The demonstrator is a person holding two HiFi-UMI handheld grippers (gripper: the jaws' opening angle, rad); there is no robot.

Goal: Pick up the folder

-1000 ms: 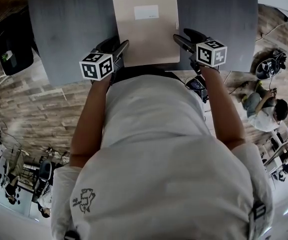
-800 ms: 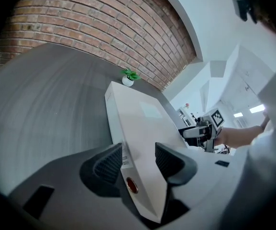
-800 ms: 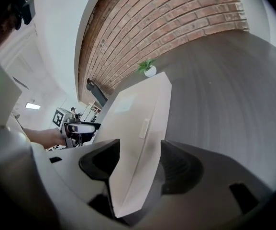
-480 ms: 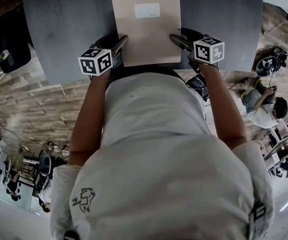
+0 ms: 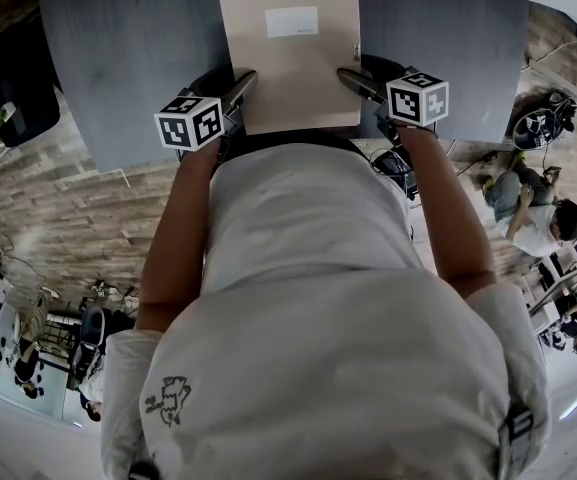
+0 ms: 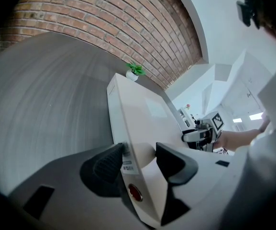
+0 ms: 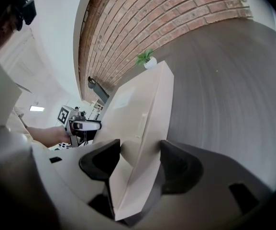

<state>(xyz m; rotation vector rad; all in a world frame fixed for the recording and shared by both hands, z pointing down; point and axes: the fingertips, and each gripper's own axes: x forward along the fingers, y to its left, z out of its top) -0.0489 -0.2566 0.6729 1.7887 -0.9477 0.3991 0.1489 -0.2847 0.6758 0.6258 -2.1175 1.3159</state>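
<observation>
A beige folder [image 5: 290, 48] with a white label lies lengthwise over the grey table [image 5: 128, 48], its near edge at the table's front. My left gripper [image 5: 240, 86] is shut on its near left corner, and my right gripper [image 5: 353, 80] is shut on its near right corner. In the left gripper view the folder [image 6: 138, 109] runs between the jaws of the left gripper [image 6: 140, 159], one jaw under it and one over it. The right gripper view shows the same hold: the folder [image 7: 138, 109] sits in the right gripper [image 7: 140, 159].
A small potted plant [image 6: 136, 71] stands at the table's far end before a brick wall [image 7: 176, 13]. The person's body hides the table's front edge. A seated person [image 5: 533, 218] is on the wooden floor at the right, and a black object [image 5: 18, 98] at the left.
Both grippers have slid inward onto the folder's near corners. The folder now looks slightly larger and higher in the head view, as if raised a little.
</observation>
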